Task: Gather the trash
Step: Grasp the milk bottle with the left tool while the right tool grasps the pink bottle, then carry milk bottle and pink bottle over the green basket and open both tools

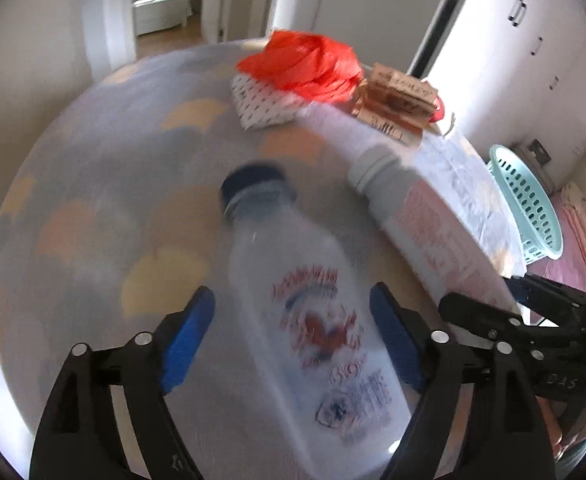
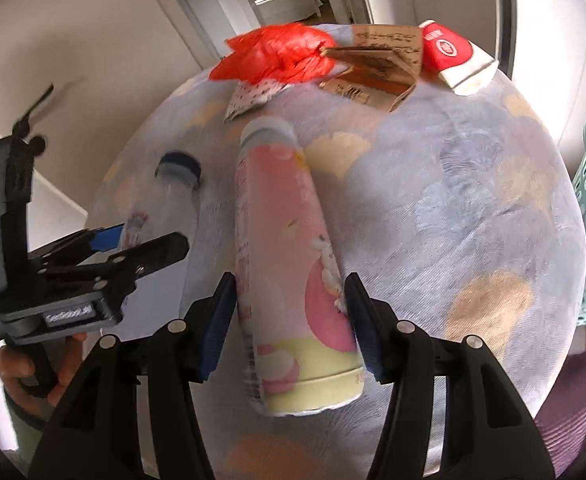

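A clear bottle point(image 1: 313, 320) with a dark blue cap lies on the round table point(image 1: 113, 184), blurred. My left gripper point(image 1: 291, 290) stands open around its body, with a gap at the left pad. A pink bottle point(image 2: 285, 248) with a grey cap sits between the blue pads of my right gripper point(image 2: 290, 280), which is shut on it. In the left wrist view the pink bottle point(image 1: 425, 232) lies to the right of the clear one. A red plastic bag point(image 1: 305, 64), a spotted white wrapper point(image 1: 261, 104) and a flattened cardboard box point(image 1: 397, 100) lie at the far side.
A red and white paper cup point(image 2: 453, 56) lies beside the cardboard at the table's far right. A teal plastic basket point(image 1: 529, 208) stands off the right edge of the table. A hand point(image 2: 17, 368) holds the left gripper's handle. An open doorway lies beyond the table.
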{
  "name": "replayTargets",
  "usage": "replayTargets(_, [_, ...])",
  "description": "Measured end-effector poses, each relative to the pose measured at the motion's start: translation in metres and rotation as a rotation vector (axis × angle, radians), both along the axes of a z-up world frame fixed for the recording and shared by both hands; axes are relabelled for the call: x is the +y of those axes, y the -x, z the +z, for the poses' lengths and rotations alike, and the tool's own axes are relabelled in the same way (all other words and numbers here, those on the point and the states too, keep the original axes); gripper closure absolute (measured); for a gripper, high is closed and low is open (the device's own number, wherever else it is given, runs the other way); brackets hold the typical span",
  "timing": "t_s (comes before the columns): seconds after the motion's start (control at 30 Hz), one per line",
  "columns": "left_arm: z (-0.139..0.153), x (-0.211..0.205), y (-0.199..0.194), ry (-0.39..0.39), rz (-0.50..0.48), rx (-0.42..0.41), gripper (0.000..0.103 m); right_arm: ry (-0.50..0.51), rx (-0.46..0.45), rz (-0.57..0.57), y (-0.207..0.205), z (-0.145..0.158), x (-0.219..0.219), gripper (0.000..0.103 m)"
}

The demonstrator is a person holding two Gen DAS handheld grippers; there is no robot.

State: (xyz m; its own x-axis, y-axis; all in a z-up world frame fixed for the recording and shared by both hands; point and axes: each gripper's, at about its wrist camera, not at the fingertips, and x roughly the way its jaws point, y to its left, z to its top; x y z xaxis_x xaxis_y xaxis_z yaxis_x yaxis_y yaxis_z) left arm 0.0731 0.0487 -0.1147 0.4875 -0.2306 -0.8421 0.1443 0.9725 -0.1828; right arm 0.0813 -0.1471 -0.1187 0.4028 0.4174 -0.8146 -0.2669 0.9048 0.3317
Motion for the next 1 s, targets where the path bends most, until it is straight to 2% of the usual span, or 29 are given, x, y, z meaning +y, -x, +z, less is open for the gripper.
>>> replayTargets(0.17, [-0.006, 0.001, 0.019, -0.023, 0.017, 0.003, 0.025, 0.03, -0.026, 0.019, -0.005, -0.002, 0.014, 0.043])
replayTargets(0.3, [-0.007, 0.006, 0.023, -0.018, 0.035, 0.002, 0.033, 0.057, -0.032, 0.005, -0.016, -0.004, 0.023, 0.043])
replayTargets(0.37, [-0.006, 0.007, 0.025, -0.016, 0.035, 0.002, 0.046, 0.05, -0.025, -0.01, -0.018, -0.004, 0.022, 0.045])
replayTargets(0.4, [-0.006, 0.006, 0.026, -0.02, 0.036, 0.0, 0.047, 0.047, -0.025, -0.017, -0.017, -0.003, 0.021, 0.056])
replayTargets(0.57, [0.002, 0.01, 0.031, 0.036, 0.056, -0.037, 0.05, -0.006, -0.029, -0.049, -0.013, 0.003, 0.011, 0.057])
replayTargets(0.8, [0.05, -0.008, 0.038, 0.137, -0.007, -0.169, 0.05, -0.082, -0.137, -0.171, 0.015, 0.053, -0.043, 0.057])
replayTargets(0.9, [0.072, -0.023, 0.042, 0.151, -0.051, -0.217, 0.05, -0.126, -0.19, -0.246, 0.029, 0.077, -0.077, 0.057])
replayTargets(1.0, [0.093, -0.038, 0.042, 0.173, -0.097, -0.258, 0.05, -0.119, -0.247, -0.328, 0.042, 0.098, -0.108, 0.057])
